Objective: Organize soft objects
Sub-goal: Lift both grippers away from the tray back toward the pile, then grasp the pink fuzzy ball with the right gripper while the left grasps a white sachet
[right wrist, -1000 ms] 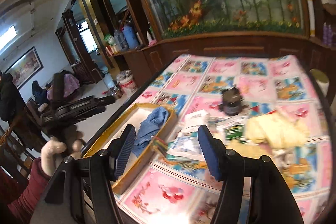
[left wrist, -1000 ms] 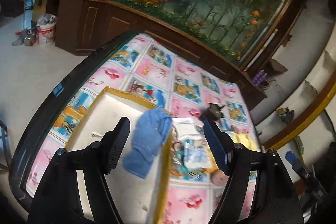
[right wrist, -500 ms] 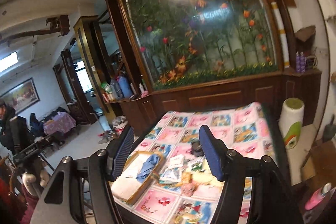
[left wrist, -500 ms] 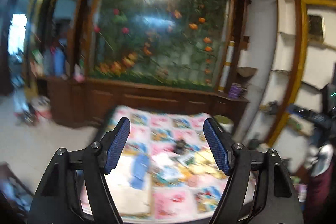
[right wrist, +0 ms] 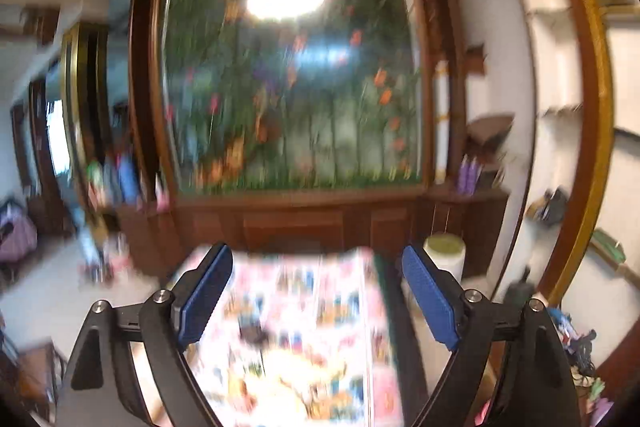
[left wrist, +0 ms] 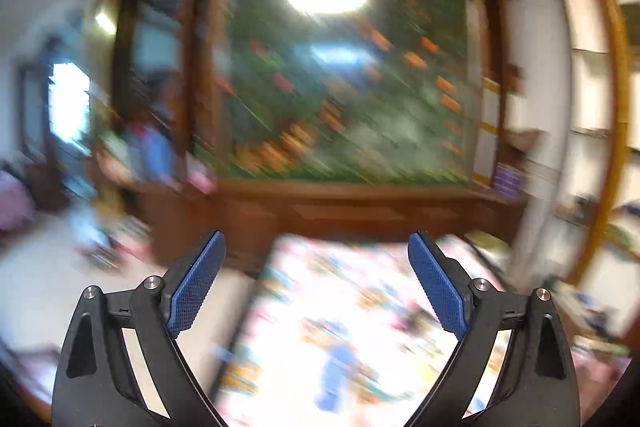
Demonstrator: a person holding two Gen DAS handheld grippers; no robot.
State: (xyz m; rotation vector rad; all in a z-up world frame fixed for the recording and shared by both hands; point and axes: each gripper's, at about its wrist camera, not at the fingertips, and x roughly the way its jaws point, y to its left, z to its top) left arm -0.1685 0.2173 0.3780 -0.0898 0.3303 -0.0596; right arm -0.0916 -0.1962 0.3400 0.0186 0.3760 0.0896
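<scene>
Both views are blurred by motion. My left gripper (left wrist: 316, 259) is open and empty, held high and far back from the table with the patterned cloth (left wrist: 360, 291). A blue cloth (left wrist: 338, 367) shows as a smear low on that table. My right gripper (right wrist: 316, 267) is open and empty, also well above and back from the table (right wrist: 300, 307). A yellowish soft heap (right wrist: 296, 383) lies on it, too blurred to make out. The tray is not discernible.
A large glass panel with painted flowers (left wrist: 344, 67) on a wooden cabinet (right wrist: 296, 219) stands behind the table. A white and green bin (right wrist: 444, 251) stands at the table's far right corner. Shelves (right wrist: 560, 67) line the right wall.
Both grippers have pulled up and away from the table; the table and its objects have dropped low and small in both views. Both stay open and empty.
</scene>
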